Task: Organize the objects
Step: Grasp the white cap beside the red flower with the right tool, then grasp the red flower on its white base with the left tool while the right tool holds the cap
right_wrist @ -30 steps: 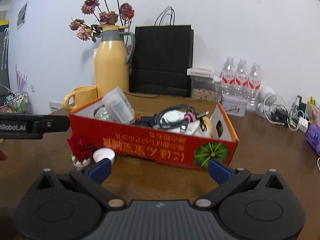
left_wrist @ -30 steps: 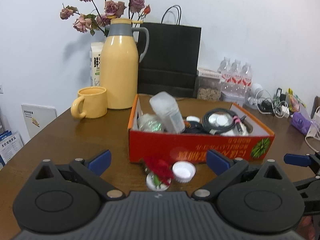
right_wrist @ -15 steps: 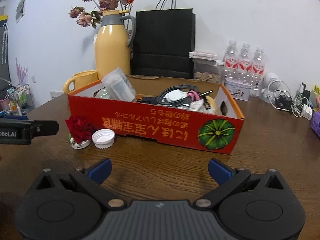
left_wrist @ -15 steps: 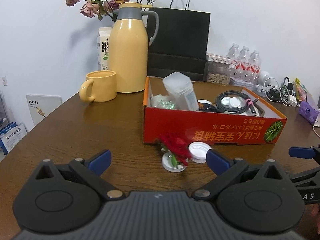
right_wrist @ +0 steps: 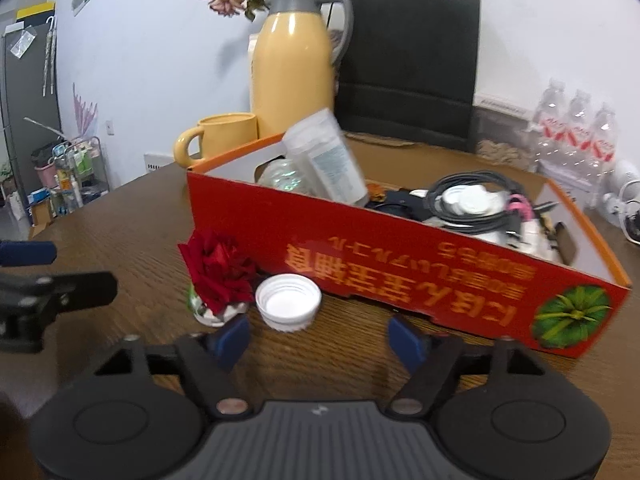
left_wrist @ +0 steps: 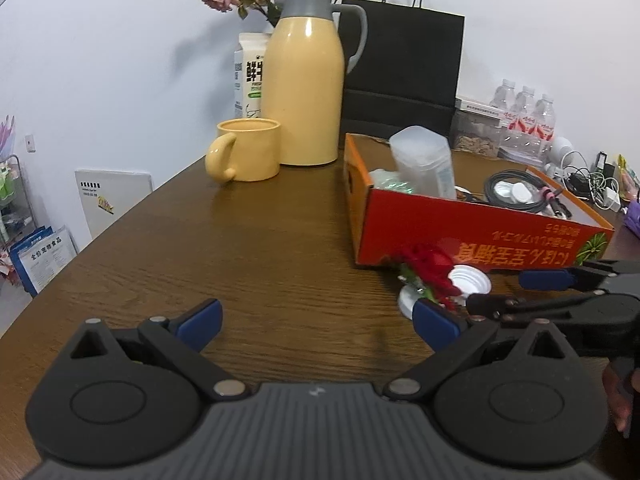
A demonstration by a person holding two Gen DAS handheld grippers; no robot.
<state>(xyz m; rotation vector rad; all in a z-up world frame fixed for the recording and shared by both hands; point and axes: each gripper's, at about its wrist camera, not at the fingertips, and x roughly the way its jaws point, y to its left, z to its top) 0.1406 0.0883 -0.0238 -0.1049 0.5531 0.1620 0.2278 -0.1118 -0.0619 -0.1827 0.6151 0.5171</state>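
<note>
A red cardboard box (left_wrist: 460,236) (right_wrist: 400,260) on the wooden table holds a clear plastic jar (right_wrist: 328,160), a coiled black cable (right_wrist: 468,196) and small white items. In front of its near wall stand a red rose (left_wrist: 428,264) (right_wrist: 218,268) on a small white base and a white cap (left_wrist: 468,280) (right_wrist: 288,300), open side up. My right gripper (right_wrist: 319,338) is just short of the cap; its jaws are closing with nothing between them. My left gripper (left_wrist: 316,320) is open over bare table, left of the rose.
A yellow thermos jug (left_wrist: 304,88), a yellow mug (left_wrist: 248,148), a milk carton (left_wrist: 250,76) and a black paper bag (left_wrist: 404,72) stand behind the box. Water bottles (left_wrist: 524,120) and chargers crowd the far right. The table's edge runs along the left.
The right gripper has come closer to the cap and rose, and its jaws have narrowed. The left gripper has shifted left, so the box now sits to its right.
</note>
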